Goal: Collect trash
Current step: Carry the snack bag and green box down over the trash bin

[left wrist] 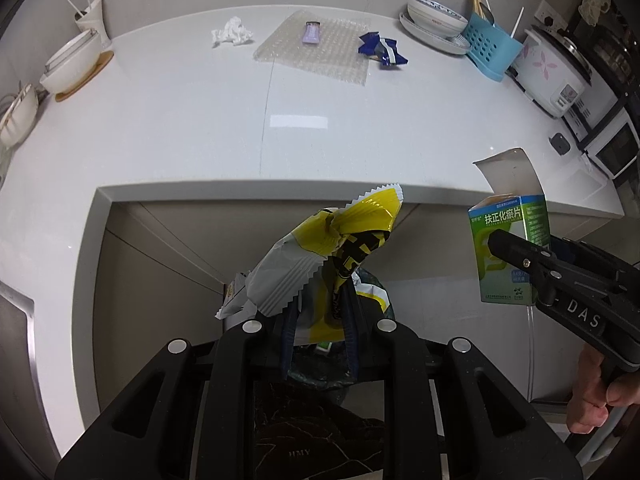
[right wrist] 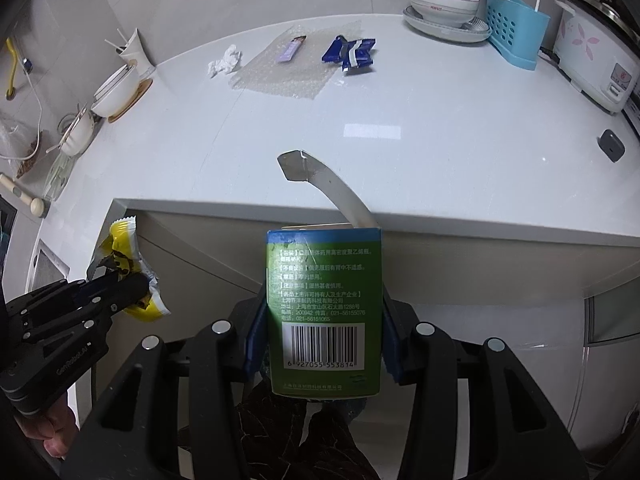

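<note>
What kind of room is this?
Most likely a kitchen. A rice cooker sits on the white counter, with stacked bowls and a blue chopstick holder beside it.

both wrist cams fwd, shared countertop (left wrist: 200, 128)
</note>
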Motion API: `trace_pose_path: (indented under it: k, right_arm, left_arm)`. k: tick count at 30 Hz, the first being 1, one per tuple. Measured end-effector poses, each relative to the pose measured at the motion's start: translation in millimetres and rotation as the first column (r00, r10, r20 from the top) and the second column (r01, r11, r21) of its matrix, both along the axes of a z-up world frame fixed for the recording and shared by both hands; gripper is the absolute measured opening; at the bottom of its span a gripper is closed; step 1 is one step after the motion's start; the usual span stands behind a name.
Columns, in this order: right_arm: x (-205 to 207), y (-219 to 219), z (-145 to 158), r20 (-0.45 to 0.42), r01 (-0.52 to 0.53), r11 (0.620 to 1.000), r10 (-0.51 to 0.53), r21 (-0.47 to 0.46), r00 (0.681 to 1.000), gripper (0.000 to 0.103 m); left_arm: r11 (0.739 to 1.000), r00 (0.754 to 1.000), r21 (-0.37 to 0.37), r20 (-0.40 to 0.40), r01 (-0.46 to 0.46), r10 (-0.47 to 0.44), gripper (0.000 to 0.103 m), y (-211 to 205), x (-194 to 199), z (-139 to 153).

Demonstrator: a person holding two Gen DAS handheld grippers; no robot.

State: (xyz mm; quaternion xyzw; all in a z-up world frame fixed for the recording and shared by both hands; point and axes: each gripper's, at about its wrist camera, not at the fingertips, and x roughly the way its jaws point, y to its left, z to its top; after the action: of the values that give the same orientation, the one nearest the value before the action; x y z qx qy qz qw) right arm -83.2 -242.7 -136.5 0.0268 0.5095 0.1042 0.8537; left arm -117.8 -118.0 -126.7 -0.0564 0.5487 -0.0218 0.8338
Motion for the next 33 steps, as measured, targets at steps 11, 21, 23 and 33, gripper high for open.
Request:
trace_pose_path:
  k: [11, 21, 23, 33]
  right_arm:
    - [-14, 2, -49, -0.047, -0.025, 1.000, 0.025, 0.015, 0.999, 0.044]
    - [-13, 12, -97, -0.089, -0.045, 0.999, 0.043, -0.018, 0.995, 0.044]
    - [-12, 17, -107, -0.089, -0.059, 0.998, 0.057, -0.024, 0.994, 0.044]
    - [-9, 39, -155, -0.138, -0.103, 0.992, 0.092, -0.068, 0.986, 0.044]
  left_arm:
    - [0.999, 1.000, -0.045, -0.015, -0.007, 0.006, 0.020, 0, -12, -47]
    - [0.998, 1.000, -0.063, -0.026, -0.015, 0.013, 0.020, 5, -15, -91]
    - [0.998, 1.000, -0.054, -0.025, -0.013, 0.011, 0.020, 7, -16, -99]
    - [0.998, 0.998, -0.051, -0.057, -0.027, 0.024, 0.020, 15, -13, -137]
